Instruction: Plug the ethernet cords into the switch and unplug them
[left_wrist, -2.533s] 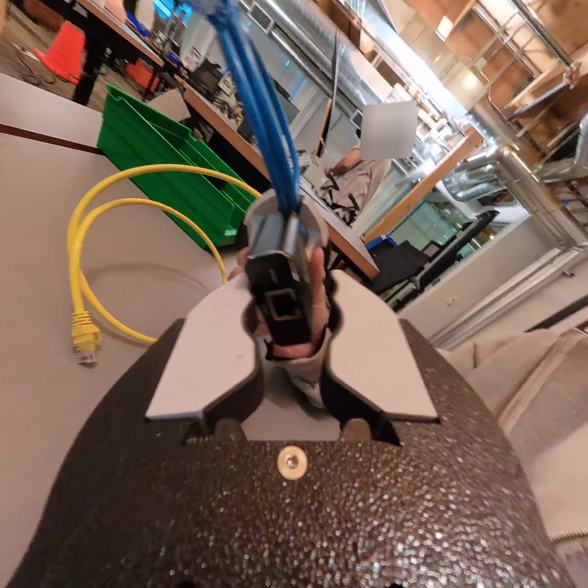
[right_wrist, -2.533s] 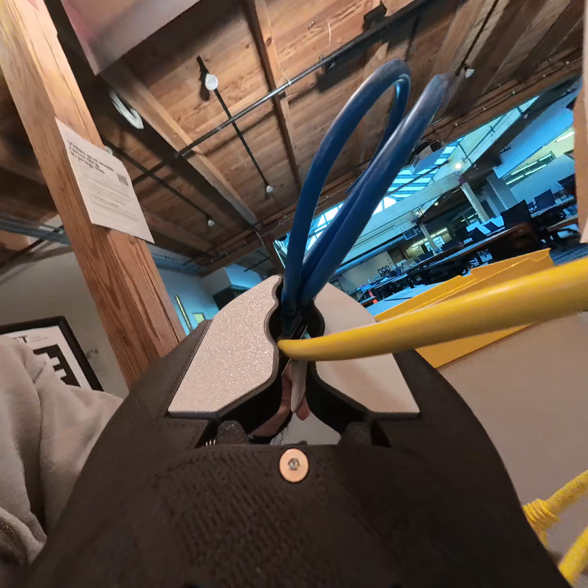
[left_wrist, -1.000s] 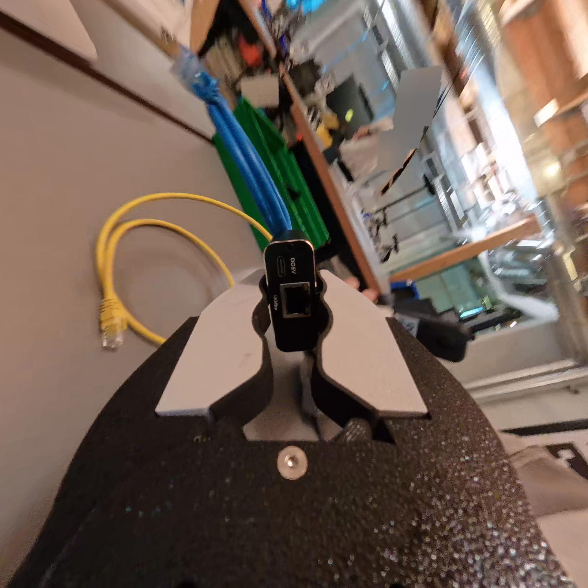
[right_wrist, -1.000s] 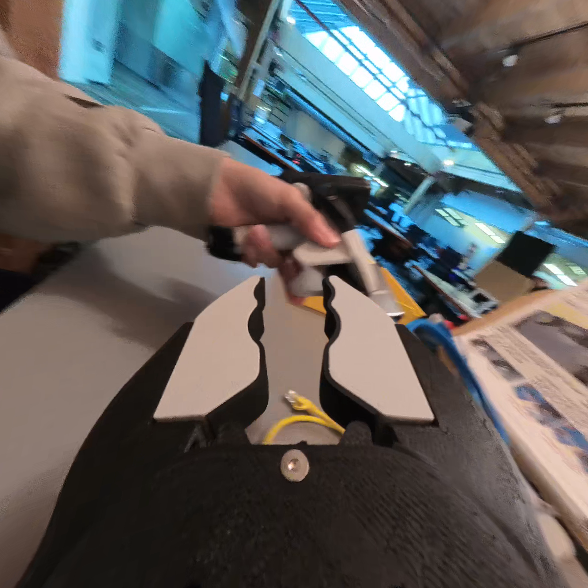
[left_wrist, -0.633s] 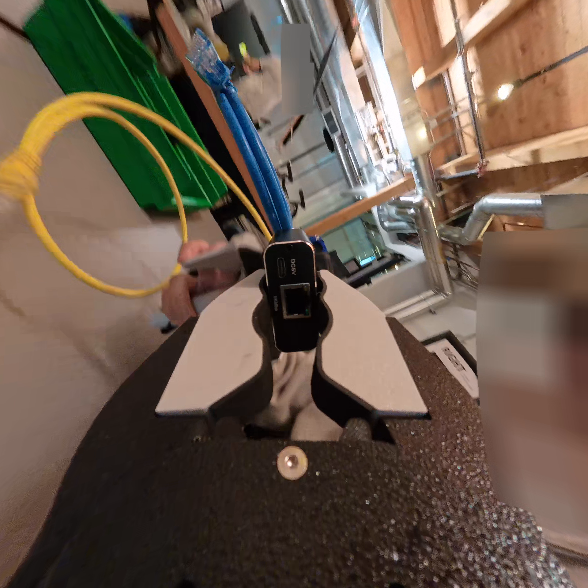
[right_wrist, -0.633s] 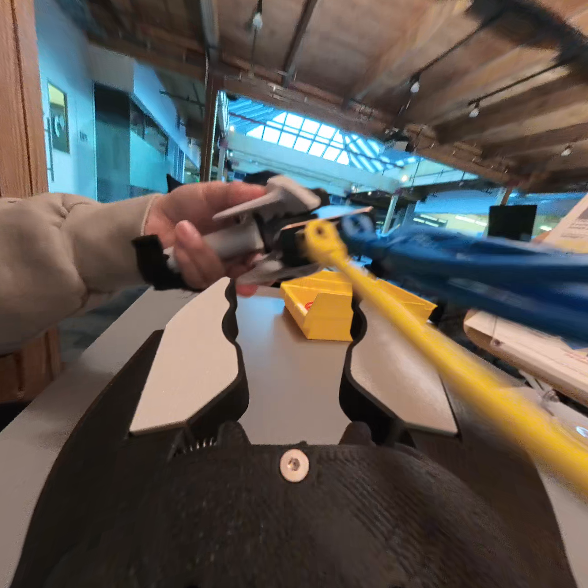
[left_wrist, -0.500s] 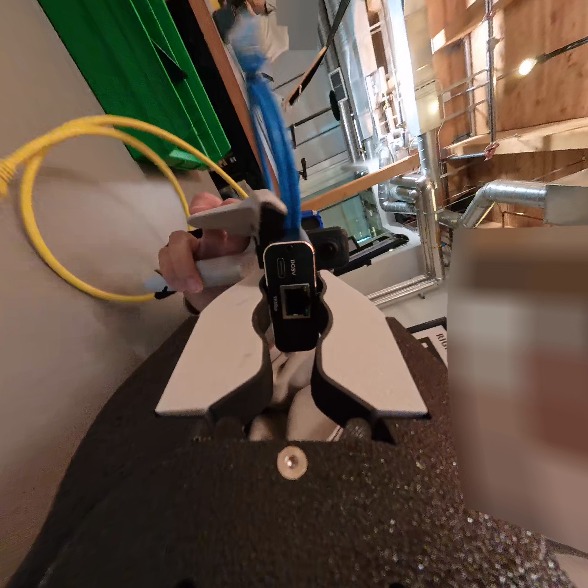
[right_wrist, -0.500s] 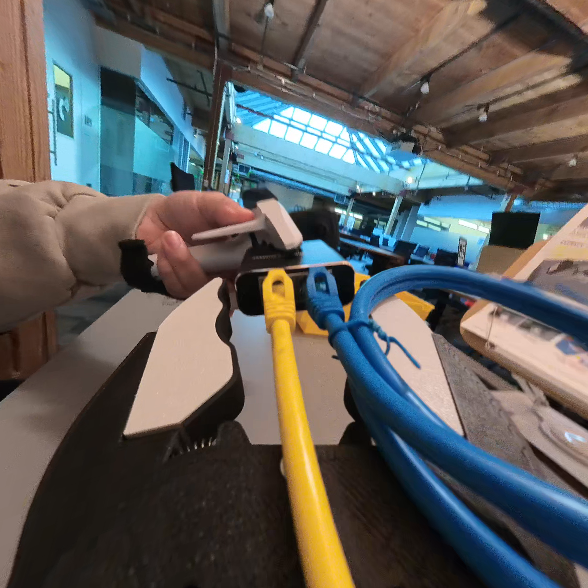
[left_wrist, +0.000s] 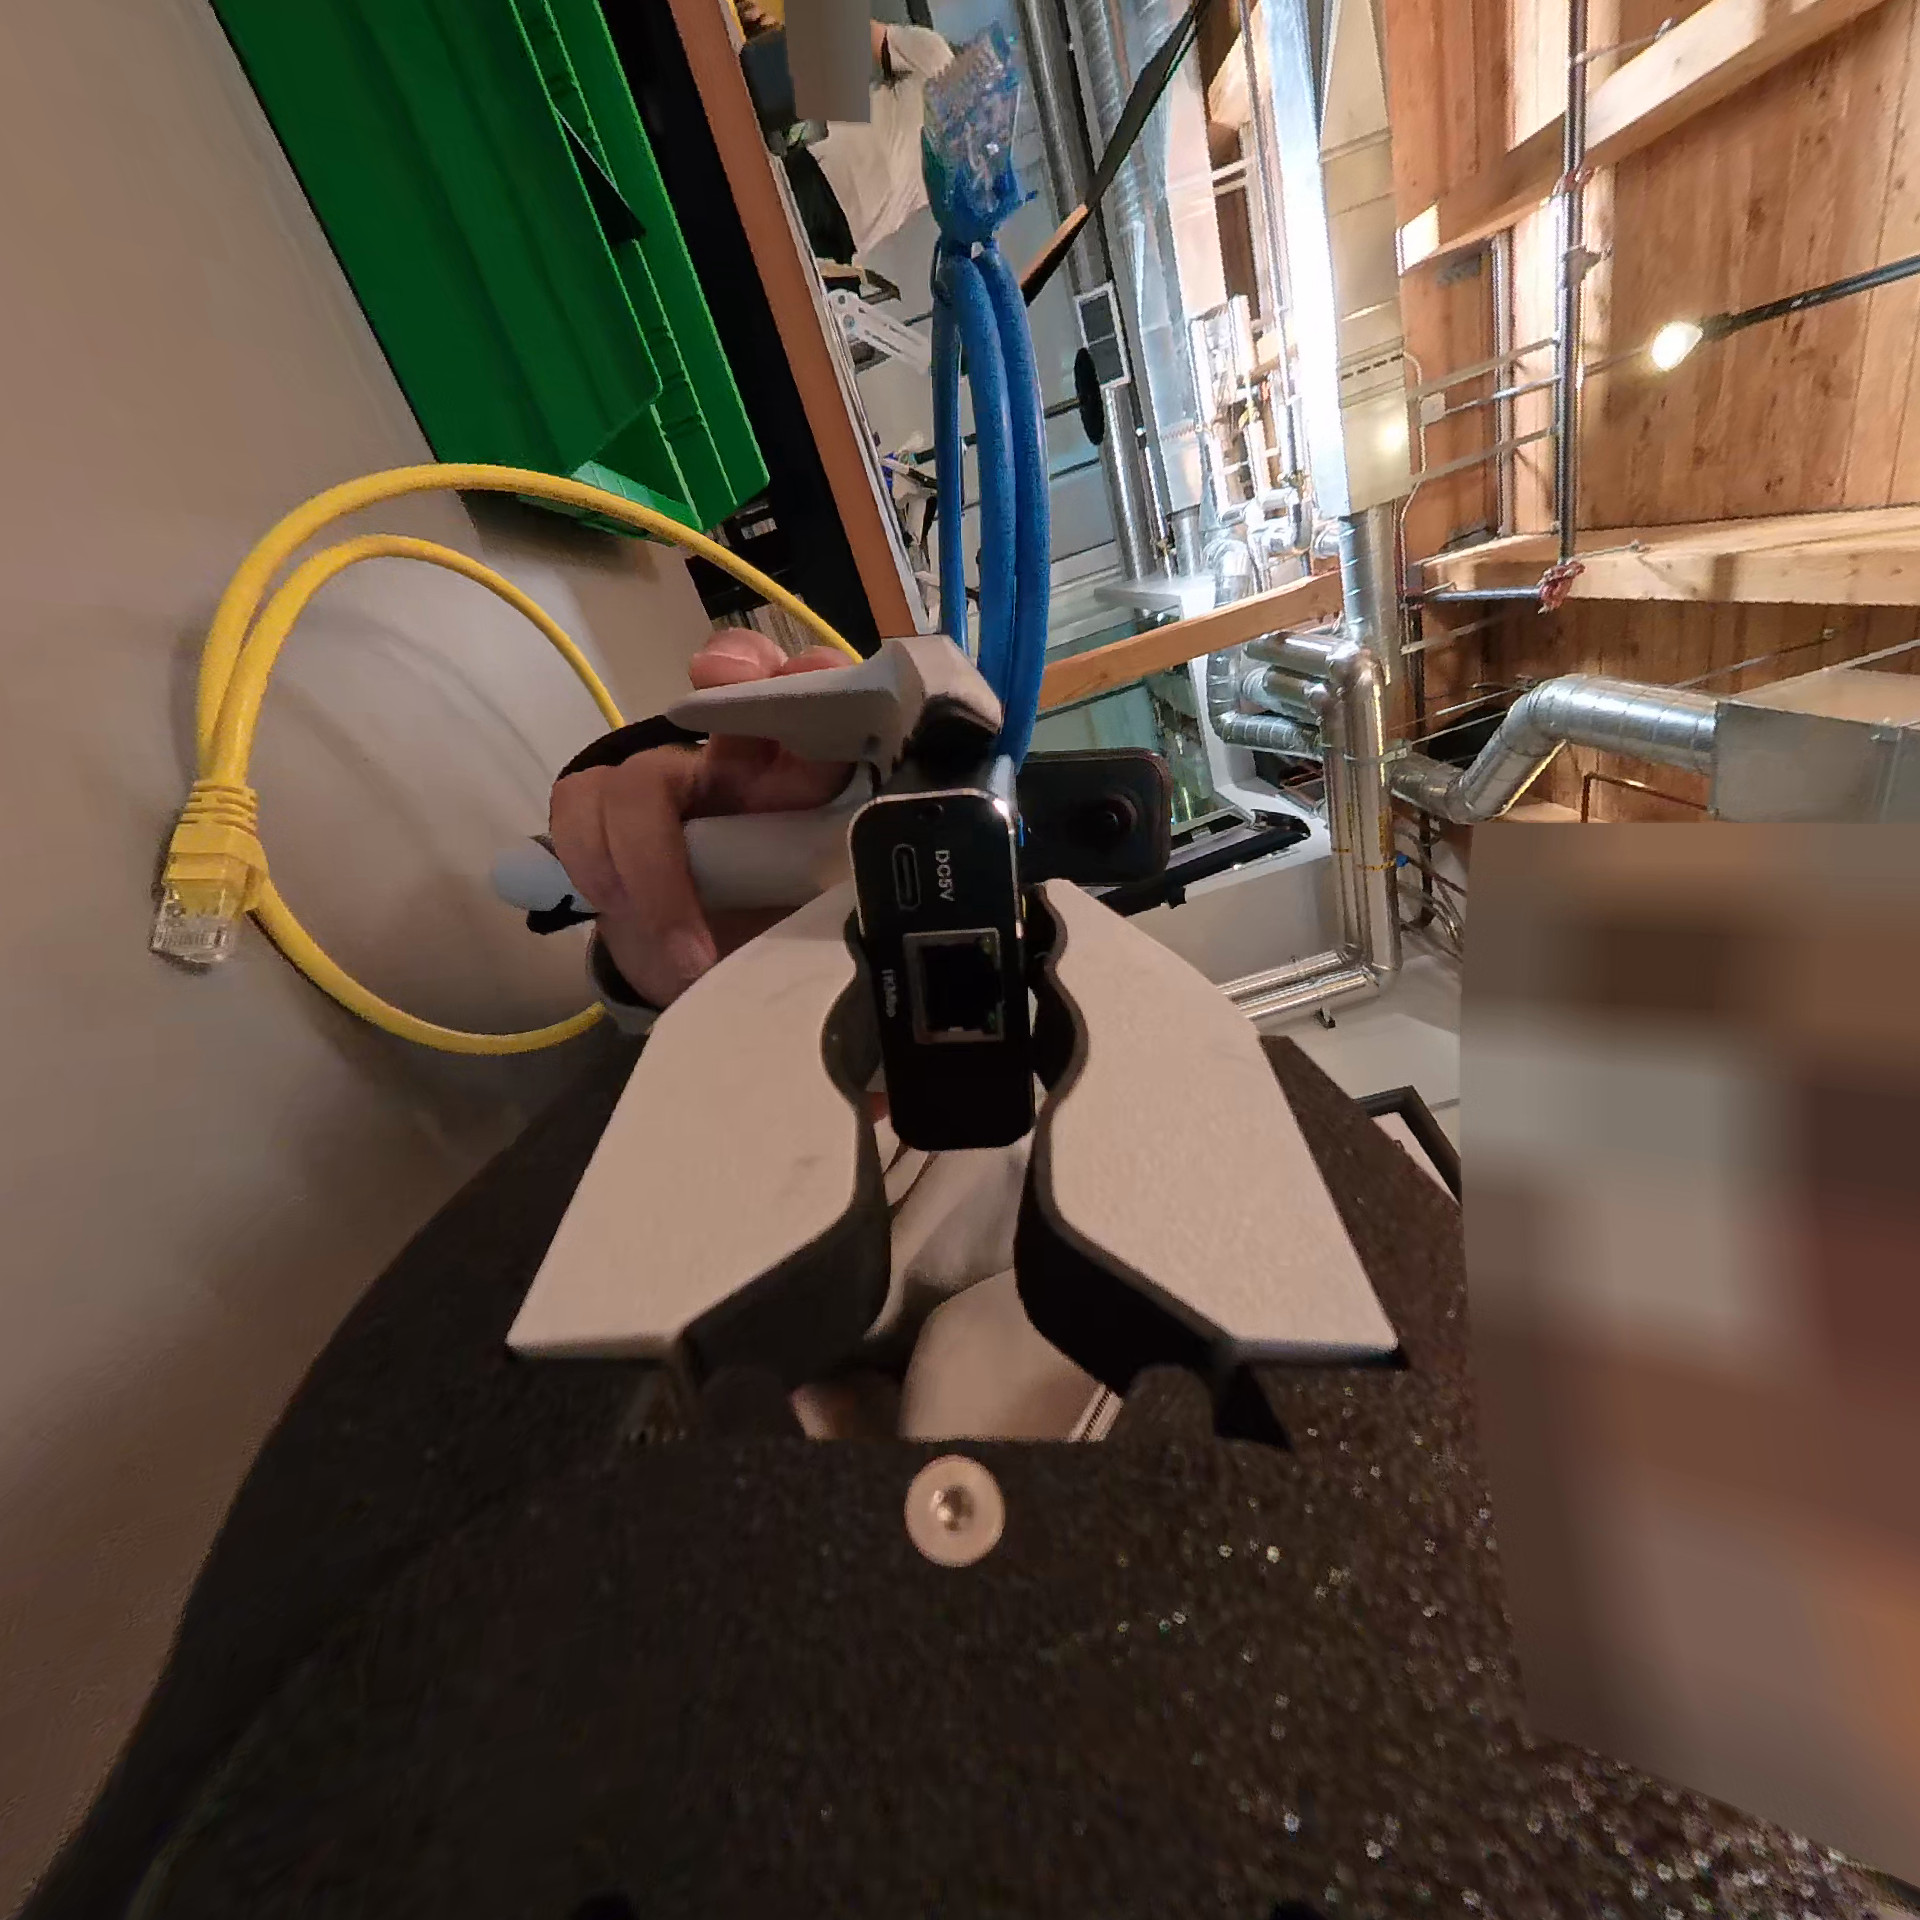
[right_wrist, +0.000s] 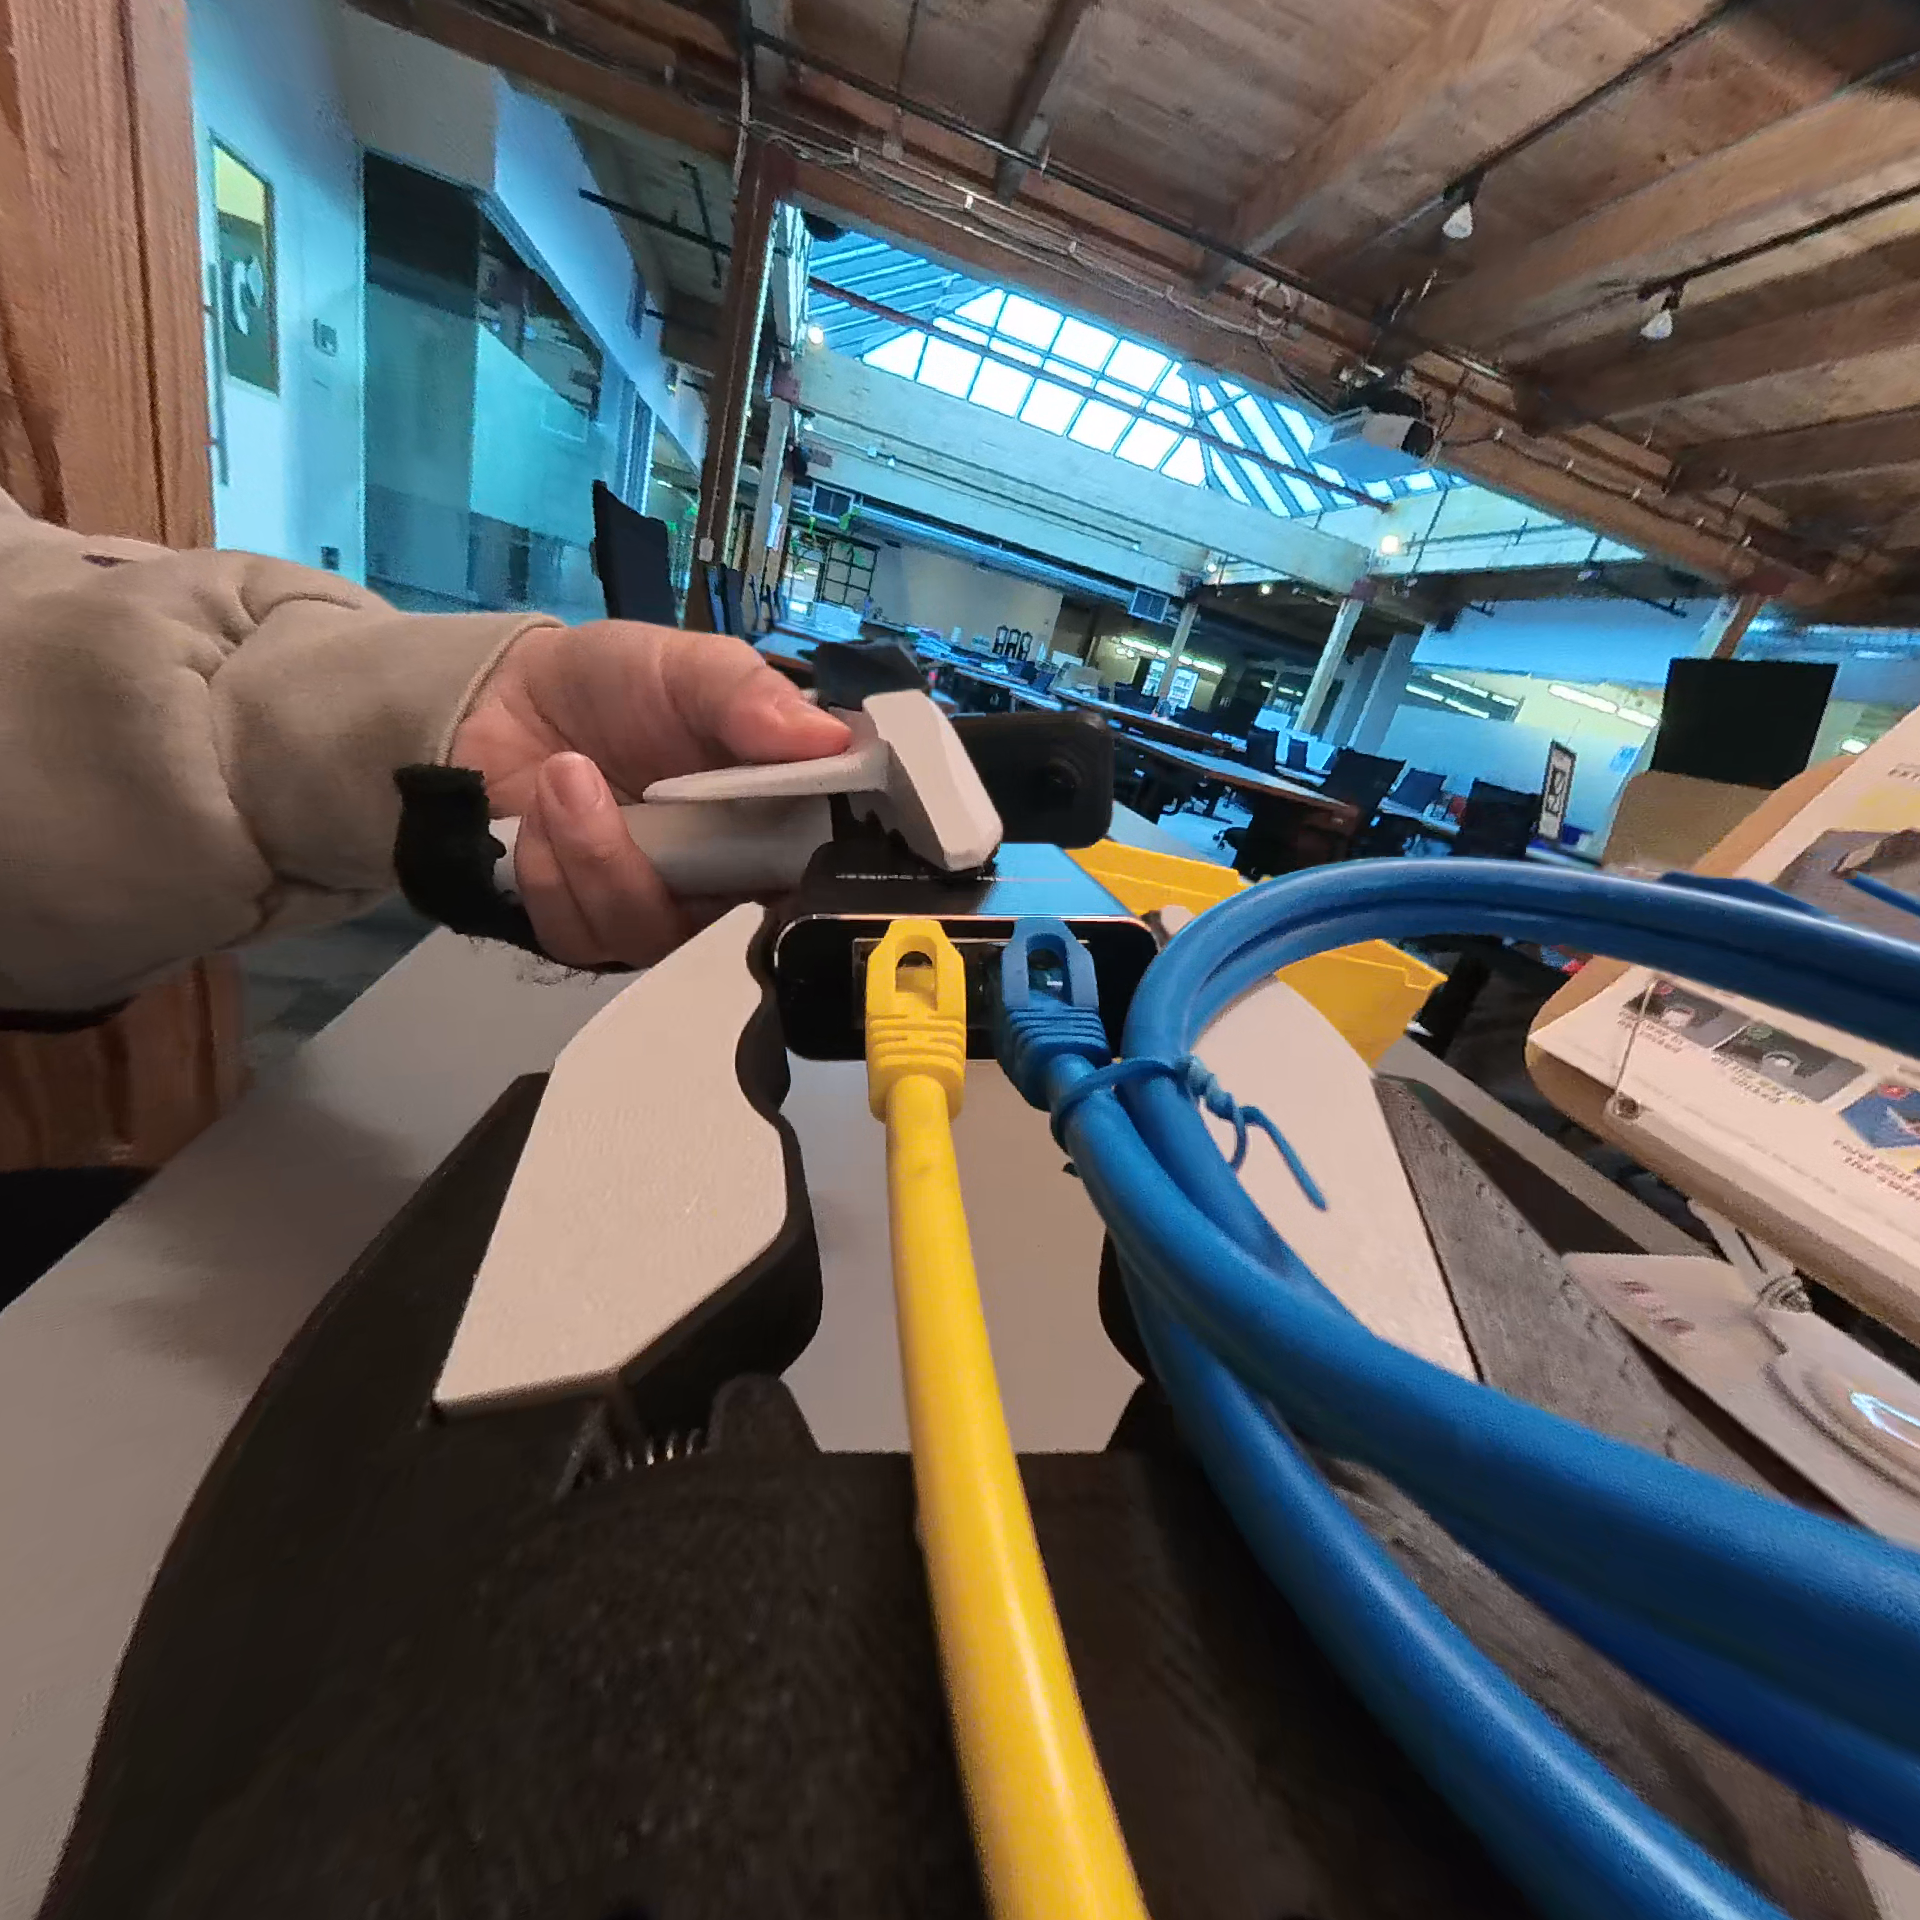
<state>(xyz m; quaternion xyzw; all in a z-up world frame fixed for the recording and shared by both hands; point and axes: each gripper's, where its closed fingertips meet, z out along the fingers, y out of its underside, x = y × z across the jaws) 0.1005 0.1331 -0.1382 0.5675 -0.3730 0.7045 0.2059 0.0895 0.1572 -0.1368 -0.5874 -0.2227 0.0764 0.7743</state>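
Observation:
My left gripper (left_wrist: 948, 935) is shut on the small black switch (left_wrist: 951, 1081), held above the table with an empty port facing the camera. A yellow cord (left_wrist: 312, 582) loops over the table, its free plug (left_wrist: 197, 883) lying at the left. A tied blue cord (left_wrist: 987, 436) rises behind the switch. In the right wrist view the switch (right_wrist: 966, 883) shows a yellow plug (right_wrist: 914, 997) and a blue plug (right_wrist: 1049, 997) seated side by side. My right gripper (right_wrist: 951, 987) is open just before those plugs; the yellow cord runs between its fingers (right_wrist: 644, 1143), ungripped. The blue coil (right_wrist: 1455, 1247) drapes over its right finger.
Green bins (left_wrist: 499, 260) stand at the table's far edge. A yellow bin (right_wrist: 1340, 977) sits behind the switch, and printed sheets (right_wrist: 1766, 1039) lie at the right. A hand and sleeve (right_wrist: 260, 748) hold the left gripper. A wooden post (right_wrist: 94, 312) stands at the left. Less than 4 cm separates the two grippers' tips.
My right gripper let go of the cords, opened wide and swung round to face the switch's plug side. My left gripper turned with the switch still in it.

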